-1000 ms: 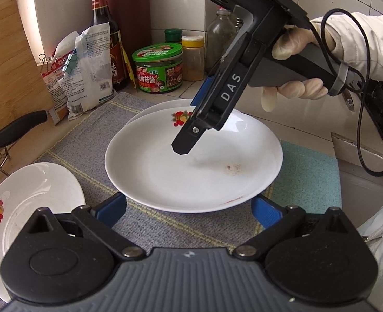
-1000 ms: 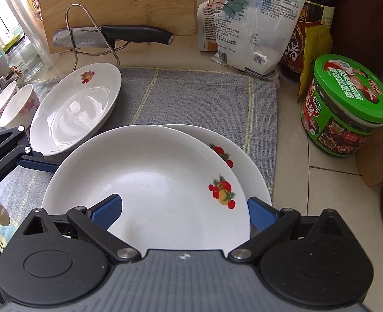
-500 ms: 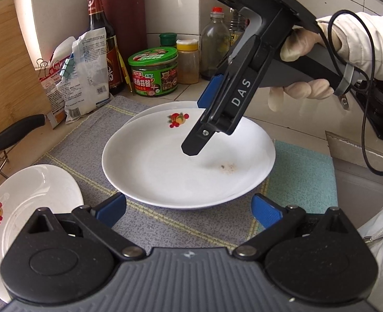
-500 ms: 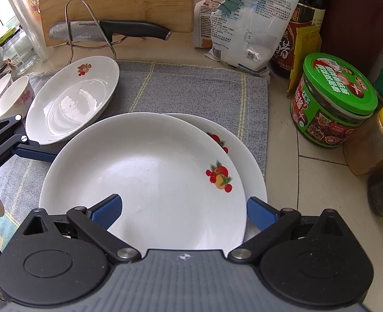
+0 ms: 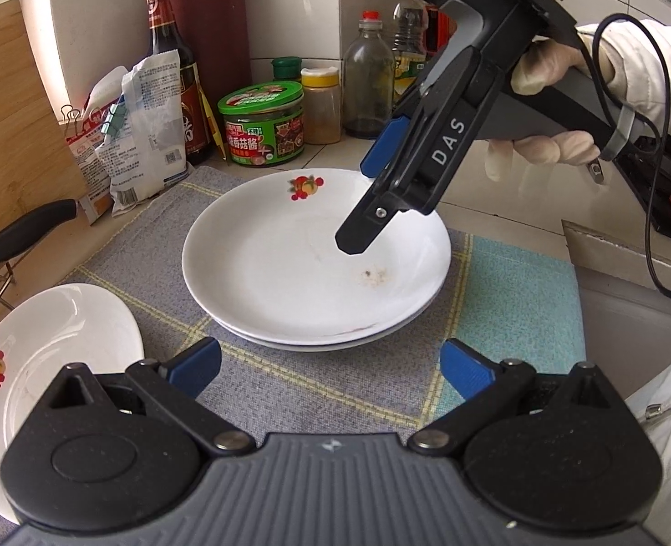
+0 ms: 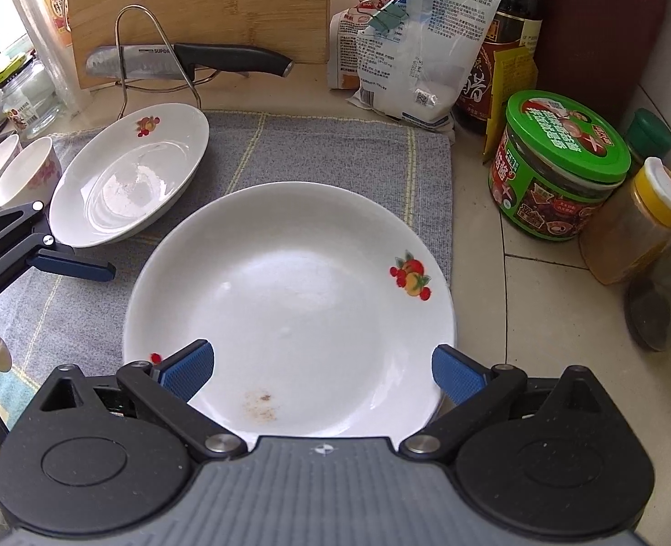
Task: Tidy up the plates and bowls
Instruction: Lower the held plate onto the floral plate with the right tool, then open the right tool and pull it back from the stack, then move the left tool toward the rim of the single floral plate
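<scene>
Two white plates with a fruit print are stacked on the grey cloth. The top plate (image 5: 290,264) (image 6: 290,291) sits squarely on the lower plate (image 5: 317,346), and it has a brown smudge. My right gripper (image 6: 322,371) (image 5: 367,200) hovers open above the top plate's rim, holding nothing. In front of the stack, apart from it, my left gripper (image 5: 331,366) is open and empty. A third fruit-print plate (image 5: 48,355) (image 6: 130,186) lies alone to the left. Two small white bowls (image 6: 17,177) stand beyond it.
A knife (image 6: 190,57) rests on a wire rack against a wooden board (image 6: 199,0). A green-lidded jar (image 6: 558,168), a yellow-capped spice jar (image 6: 636,223), a sauce bottle (image 5: 171,77) and clipped bags (image 6: 417,54) crowd the back. A teal cloth (image 5: 517,291) lies right of the stack.
The top plate lay offset over the lower one and now sits centred on it. Both grippers have drawn back and risen from the stack.
</scene>
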A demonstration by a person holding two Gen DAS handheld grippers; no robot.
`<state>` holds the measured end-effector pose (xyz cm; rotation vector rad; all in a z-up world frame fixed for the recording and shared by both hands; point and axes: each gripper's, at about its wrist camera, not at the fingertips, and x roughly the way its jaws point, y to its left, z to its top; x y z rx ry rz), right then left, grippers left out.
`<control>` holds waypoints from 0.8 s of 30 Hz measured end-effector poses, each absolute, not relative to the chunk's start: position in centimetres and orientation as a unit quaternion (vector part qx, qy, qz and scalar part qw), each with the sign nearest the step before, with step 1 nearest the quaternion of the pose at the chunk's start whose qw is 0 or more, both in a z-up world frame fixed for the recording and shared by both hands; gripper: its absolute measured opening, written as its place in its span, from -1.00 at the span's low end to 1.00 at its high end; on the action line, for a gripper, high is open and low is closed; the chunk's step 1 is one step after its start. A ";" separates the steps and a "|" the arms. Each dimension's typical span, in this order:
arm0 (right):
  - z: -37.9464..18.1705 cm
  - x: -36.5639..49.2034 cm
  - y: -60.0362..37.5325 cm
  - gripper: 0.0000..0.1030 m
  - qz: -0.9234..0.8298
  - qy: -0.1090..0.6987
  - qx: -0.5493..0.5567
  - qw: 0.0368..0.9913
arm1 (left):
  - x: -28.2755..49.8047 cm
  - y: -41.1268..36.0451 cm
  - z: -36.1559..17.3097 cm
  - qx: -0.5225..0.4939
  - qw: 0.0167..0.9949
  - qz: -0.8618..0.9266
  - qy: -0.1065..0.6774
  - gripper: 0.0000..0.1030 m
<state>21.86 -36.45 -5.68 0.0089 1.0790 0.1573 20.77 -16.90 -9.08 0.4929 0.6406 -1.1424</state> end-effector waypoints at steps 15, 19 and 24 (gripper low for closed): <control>-3.8 18.8 -33.7 1.00 0.063 0.461 -0.030 0.885 | 19.7 -14.8 -7.3 0.182 0.814 -0.472 0.285 0.98; -3.4 18.1 -32.1 1.00 0.065 0.445 -0.038 0.893 | 19.6 -12.9 -6.7 0.161 0.847 -0.413 0.293 0.99; -3.1 17.2 -29.0 1.00 0.070 0.420 -0.044 0.904 | 18.7 -9.6 -6.2 0.129 0.884 -0.337 0.298 0.99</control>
